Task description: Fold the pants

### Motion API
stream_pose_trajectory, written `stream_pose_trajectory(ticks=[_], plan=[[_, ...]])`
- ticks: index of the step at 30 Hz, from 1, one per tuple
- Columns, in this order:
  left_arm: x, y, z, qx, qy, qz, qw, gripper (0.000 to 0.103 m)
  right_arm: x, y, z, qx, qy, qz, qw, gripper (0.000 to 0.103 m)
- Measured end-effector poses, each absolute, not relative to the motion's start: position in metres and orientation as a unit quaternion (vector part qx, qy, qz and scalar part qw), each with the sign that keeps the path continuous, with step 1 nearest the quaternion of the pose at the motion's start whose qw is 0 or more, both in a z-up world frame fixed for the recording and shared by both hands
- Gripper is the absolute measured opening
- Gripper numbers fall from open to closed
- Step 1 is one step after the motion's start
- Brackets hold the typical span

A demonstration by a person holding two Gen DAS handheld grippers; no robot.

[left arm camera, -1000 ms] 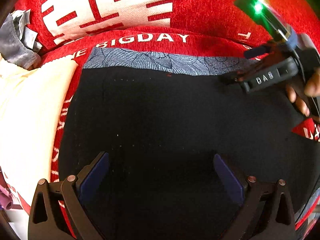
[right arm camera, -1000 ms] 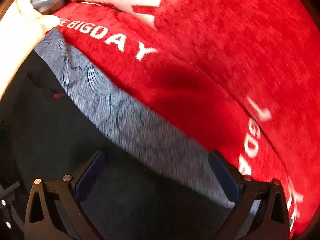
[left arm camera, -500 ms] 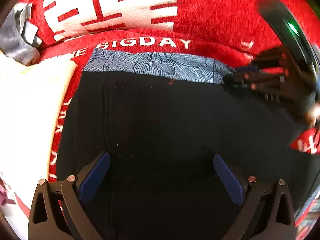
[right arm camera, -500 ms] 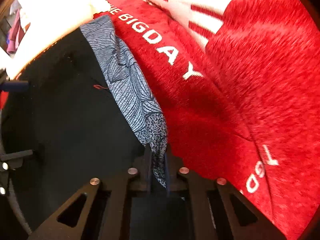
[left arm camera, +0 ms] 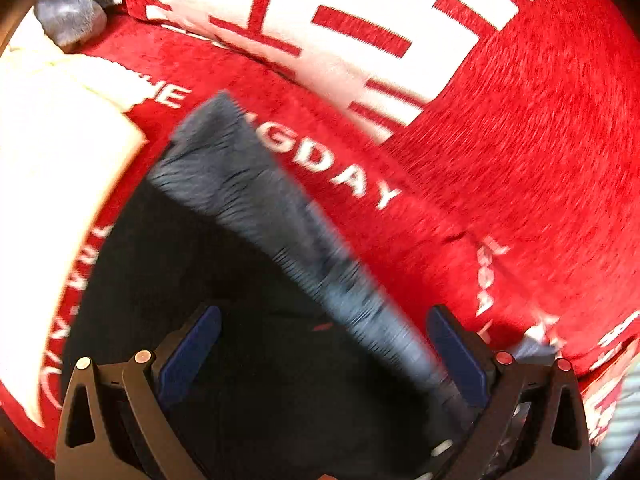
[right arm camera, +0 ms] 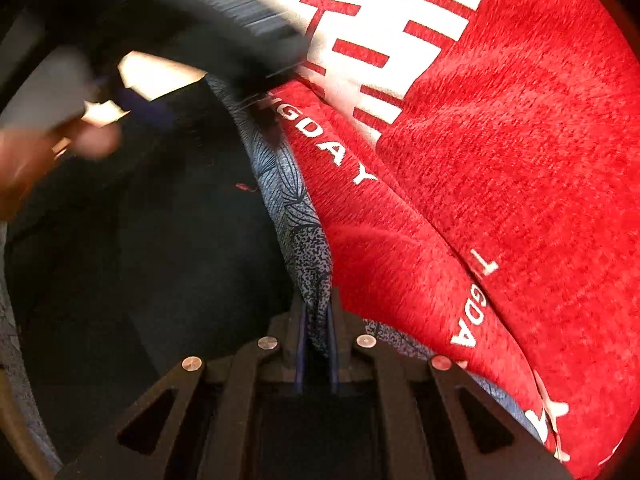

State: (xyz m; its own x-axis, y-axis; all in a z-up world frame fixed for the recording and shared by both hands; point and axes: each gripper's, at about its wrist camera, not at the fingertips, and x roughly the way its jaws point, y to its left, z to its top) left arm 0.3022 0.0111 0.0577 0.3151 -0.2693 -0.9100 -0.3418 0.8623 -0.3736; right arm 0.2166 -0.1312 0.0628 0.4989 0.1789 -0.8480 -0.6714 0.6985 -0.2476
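Underneath, a red blanket point(left arm camera: 520, 168) with white lettering covers the surface, and the black pants point(left arm camera: 208, 280) lie spread on it. Their blue-grey patterned waistband point(right arm camera: 296, 208) is pinched in the closed right gripper point(right arm camera: 318, 340). Left gripper point(left arm camera: 324, 344) gapes wide over the pants, holding nothing.

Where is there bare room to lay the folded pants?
Bare red cover lies right of the waistband, below the white-patterned cushion. Crowded on the left: cream cloth, grey cloth. The right gripper pinches the waistband.
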Motion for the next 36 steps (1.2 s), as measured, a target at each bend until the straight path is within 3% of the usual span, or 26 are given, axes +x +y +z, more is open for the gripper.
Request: stream_pose_trajectory(ticks=[3, 4, 6, 8, 11, 20, 26, 36], plan=[[0.321, 0.0, 0.038, -0.237, 0.62, 0.055, 0.746, 0.101, 0.213, -0.13, 0.061, -0.287, 0.423, 0.251, 0.822, 0.01], [0.324, -0.001, 0.031, -0.23, 0.624, 0.061, 0.744, 0.095, 0.213, -0.129, 0.061, -0.287, 0.423, 0.248, 0.823, 0.01], [0.323, -0.005, 0.019, -0.204, 0.639, 0.079, 0.737, 0.055, 0.212, -0.128, 0.061, -0.288, 0.42, 0.243, 0.826, 0.01], [0.315, -0.002, 0.013, -0.226, 0.641, 0.056, 0.731, 0.034, 0.211, -0.128, 0.063, -0.281, 0.419, 0.24, 0.83, 0.009], [0.294, 0.006, 0.027, -0.253, 0.617, 0.036, 0.744, 0.024, 0.206, -0.132, 0.072, -0.265, 0.417, 0.232, 0.838, 0.009], [0.181, 0.018, 0.107, -0.244, 0.511, -0.044, 0.823, 0.022, 0.147, -0.143, 0.123, -0.227, 0.371, 0.209, 0.876, 0.009], [0.108, 0.033, 0.089, -0.239, 0.522, -0.08, 0.815, 0.023, 0.074, -0.136, 0.125, -0.225, 0.373, 0.202, 0.877, 0.009], [0.053, 0.064, 0.012, -0.303, 0.583, -0.077, 0.75, 0.023, -0.008, -0.111, 0.058, -0.199, 0.457, 0.177, 0.849, 0.011]])
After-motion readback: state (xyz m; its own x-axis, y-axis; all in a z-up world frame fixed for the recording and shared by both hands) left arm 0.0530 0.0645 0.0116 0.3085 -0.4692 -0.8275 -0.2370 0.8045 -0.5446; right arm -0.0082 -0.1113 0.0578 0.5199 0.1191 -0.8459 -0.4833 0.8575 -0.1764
